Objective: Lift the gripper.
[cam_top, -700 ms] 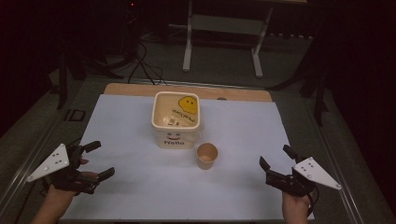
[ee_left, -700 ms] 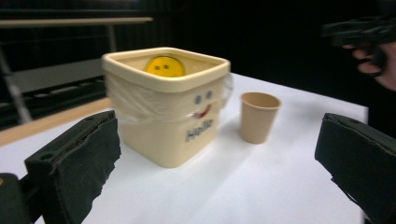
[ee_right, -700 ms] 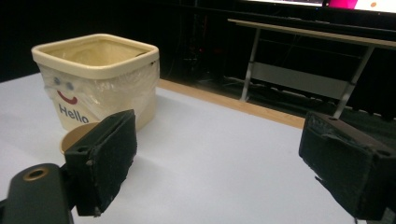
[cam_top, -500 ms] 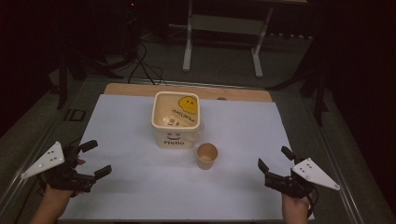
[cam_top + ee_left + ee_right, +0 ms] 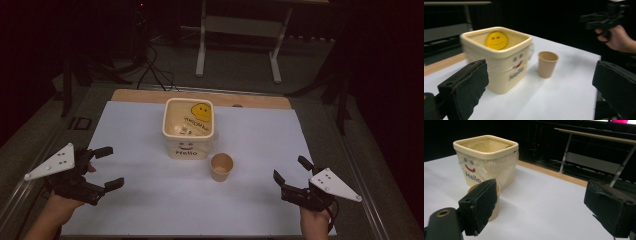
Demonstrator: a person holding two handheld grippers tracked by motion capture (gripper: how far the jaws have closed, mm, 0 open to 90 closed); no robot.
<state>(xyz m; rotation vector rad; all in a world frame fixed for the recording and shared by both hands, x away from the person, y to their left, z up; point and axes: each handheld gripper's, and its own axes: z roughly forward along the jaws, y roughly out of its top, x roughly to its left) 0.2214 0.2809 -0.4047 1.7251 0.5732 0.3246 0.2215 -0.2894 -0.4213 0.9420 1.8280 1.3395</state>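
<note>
Left gripper [image 5: 109, 167]: our fingers released, empty | right gripper [image 5: 291, 171]: fingers released, empty | paper cup [image 5: 221, 166]: upright mid-counter [image 5: 140, 200], just beside "Hello" bucket [image 5: 188, 128], between our grippers, well apart from both

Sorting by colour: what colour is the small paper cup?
Light tan cup; clearest in left gripper view.

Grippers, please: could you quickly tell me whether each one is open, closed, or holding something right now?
Left gripper: open, holding nothing, left of the bin.
Right gripper: open, holding nothing, right of the paper cup.
</note>
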